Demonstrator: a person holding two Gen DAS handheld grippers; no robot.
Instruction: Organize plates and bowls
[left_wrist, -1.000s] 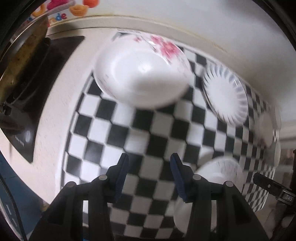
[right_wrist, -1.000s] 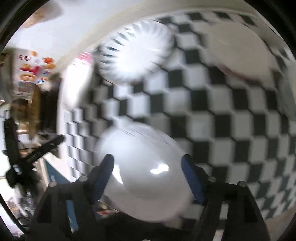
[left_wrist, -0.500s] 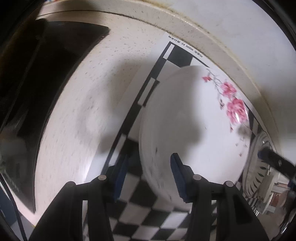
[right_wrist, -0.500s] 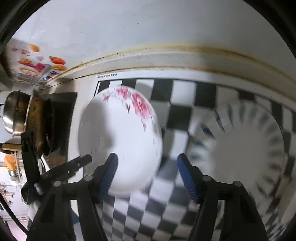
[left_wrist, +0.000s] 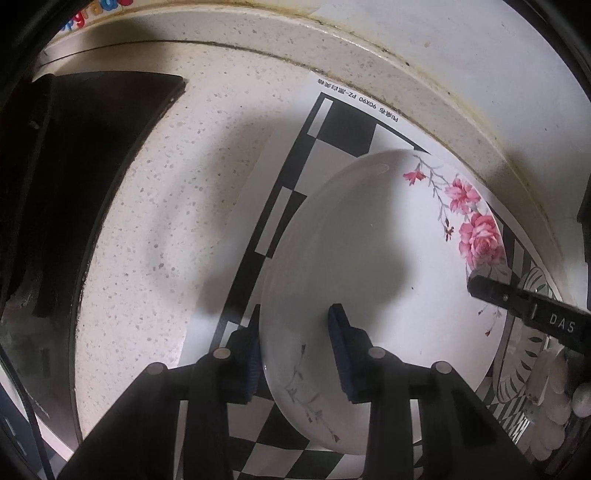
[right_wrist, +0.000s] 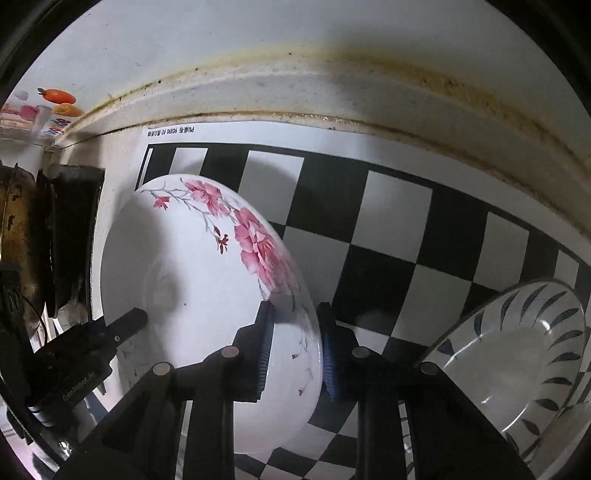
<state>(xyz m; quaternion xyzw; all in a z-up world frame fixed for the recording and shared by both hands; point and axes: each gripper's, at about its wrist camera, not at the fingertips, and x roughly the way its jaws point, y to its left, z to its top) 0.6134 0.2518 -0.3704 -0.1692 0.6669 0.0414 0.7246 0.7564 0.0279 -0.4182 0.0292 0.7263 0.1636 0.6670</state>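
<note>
A large white bowl with pink flowers (left_wrist: 373, 266) sits on the black-and-white checkered mat (left_wrist: 332, 125) near the mat's back left corner; it also shows in the right wrist view (right_wrist: 192, 266). My left gripper (left_wrist: 295, 354) straddles its left rim, one blue pad outside and one inside, with a gap visible. My right gripper (right_wrist: 295, 347) straddles its right rim, pads close on both sides of the wall. Each gripper's black finger shows in the other's view.
A white plate with dark leaf strokes (right_wrist: 517, 354) lies right of the bowl. A black stove (left_wrist: 74, 177) with a pan (right_wrist: 14, 243) stands at the left on the speckled counter (left_wrist: 166, 229). The wall ledge (right_wrist: 332, 96) runs close behind.
Both grippers have moved from the mat's middle to the flowered bowl at the back left. Their fingers now stand over its opposite rims, and the right jaws have narrowed.
</note>
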